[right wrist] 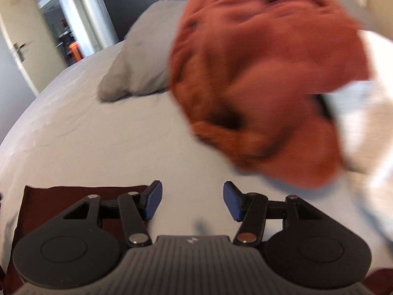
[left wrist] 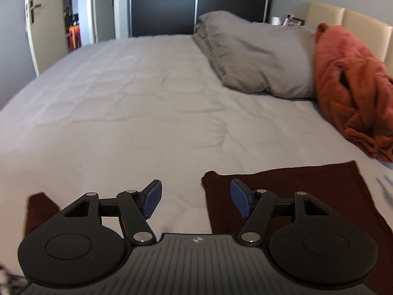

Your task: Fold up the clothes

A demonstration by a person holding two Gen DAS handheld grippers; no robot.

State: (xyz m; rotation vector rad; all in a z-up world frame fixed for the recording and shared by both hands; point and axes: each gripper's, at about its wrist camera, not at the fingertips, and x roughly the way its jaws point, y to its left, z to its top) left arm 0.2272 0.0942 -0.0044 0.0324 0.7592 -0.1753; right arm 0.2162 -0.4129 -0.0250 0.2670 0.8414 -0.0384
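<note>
A dark maroon garment (left wrist: 307, 191) lies flat on the grey bed sheet (left wrist: 147, 113), under and to the right of my left gripper (left wrist: 195, 202). Its jaws stand wide apart over bare sheet, with nothing between the blue pads (left wrist: 153, 202). Another maroon patch (left wrist: 40, 209) shows at the lower left. In the right wrist view the same maroon garment (right wrist: 61, 199) lies flat at the lower left. My right gripper (right wrist: 192, 204) is open above the sheet (right wrist: 86, 142), empty. A rust-orange fleece garment (right wrist: 265, 78) is heaped just ahead of it, blurred.
The rust-orange fleece heap (left wrist: 353, 91) sits at the bed's right by a grey pillow (left wrist: 255, 56) and the cream headboard (left wrist: 353, 24). White fabric (right wrist: 363, 123) lies right of the orange heap. A dark wardrobe (left wrist: 167, 5) and an open door (left wrist: 44, 19) stand beyond the bed.
</note>
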